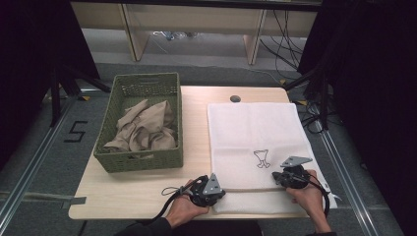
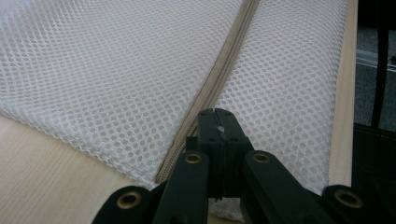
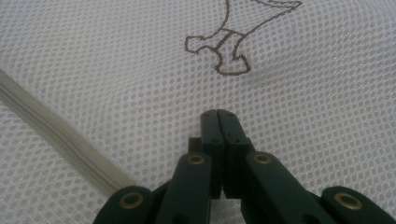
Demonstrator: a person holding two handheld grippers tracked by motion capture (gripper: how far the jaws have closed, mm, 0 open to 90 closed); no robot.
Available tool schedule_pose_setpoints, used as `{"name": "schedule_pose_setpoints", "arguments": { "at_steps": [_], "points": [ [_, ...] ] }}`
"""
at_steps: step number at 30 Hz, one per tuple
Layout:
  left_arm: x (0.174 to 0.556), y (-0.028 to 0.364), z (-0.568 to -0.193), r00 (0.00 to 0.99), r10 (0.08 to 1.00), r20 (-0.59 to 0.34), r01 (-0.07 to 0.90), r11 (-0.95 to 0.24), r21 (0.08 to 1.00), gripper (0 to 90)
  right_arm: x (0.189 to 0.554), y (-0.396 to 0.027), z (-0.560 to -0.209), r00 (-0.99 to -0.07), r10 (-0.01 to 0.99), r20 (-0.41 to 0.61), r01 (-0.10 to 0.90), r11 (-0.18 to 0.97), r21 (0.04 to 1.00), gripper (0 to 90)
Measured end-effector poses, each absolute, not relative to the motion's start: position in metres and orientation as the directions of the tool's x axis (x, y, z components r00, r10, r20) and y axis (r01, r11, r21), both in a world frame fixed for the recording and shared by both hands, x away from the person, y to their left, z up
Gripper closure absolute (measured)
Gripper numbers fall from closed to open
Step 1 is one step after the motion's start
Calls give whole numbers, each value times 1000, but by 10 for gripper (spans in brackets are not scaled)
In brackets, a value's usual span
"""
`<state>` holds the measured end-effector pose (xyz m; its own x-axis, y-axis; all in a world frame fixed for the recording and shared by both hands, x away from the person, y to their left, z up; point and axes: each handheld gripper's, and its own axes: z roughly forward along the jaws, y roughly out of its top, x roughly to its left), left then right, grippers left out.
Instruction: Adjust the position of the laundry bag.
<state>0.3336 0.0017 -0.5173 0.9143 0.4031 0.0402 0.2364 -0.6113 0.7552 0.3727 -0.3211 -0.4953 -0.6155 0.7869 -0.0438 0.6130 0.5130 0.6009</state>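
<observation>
A white mesh laundry bag (image 1: 255, 132) lies flat on the right half of the table, with a brown outline figure (image 1: 262, 158) stitched on it. My left gripper (image 1: 220, 194) is at the bag's near left corner. In the left gripper view it (image 2: 217, 114) is shut, with a sliver of white mesh (image 2: 116, 70) pinched beside the beige zipper (image 2: 219, 79). My right gripper (image 1: 279, 175) rests on the bag's near right part. In the right gripper view it (image 3: 218, 114) is shut with its tips in the mesh (image 3: 116, 70), just below the stitched figure (image 3: 229, 51); the zipper (image 3: 60, 144) runs to its left.
A green woven basket (image 1: 142, 78) holding crumpled beige cloth (image 1: 147, 128) stands on the left half of the wooden table (image 1: 196, 128). A round cable grommet (image 1: 235, 98) sits at the far edge. Dark curtains hang on both sides.
</observation>
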Motion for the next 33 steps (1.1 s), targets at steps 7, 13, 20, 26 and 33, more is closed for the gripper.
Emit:
{"name": "schedule_pose_setpoints", "arguments": {
  "at_steps": [7,13,20,26,33],
  "points": [
    [339,15,-514,901,432,38,268,-623,735,891,381,-303,-497,-614,788,-45,611,510,605,900],
    [345,31,-511,895,445,39,291,-648,704,890,392,-278,-497,-654,751,-86,571,565,595,900],
    [350,49,-510,877,478,52,313,-649,694,890,400,-257,-498,-686,718,-116,533,604,592,900],
    [351,55,-508,872,486,62,320,-661,679,890,403,-247,-498,-701,702,-122,515,618,594,900],
    [351,67,-507,867,495,68,331,-671,664,890,403,-235,-498,-707,699,-108,520,617,591,900]
  ]
}}
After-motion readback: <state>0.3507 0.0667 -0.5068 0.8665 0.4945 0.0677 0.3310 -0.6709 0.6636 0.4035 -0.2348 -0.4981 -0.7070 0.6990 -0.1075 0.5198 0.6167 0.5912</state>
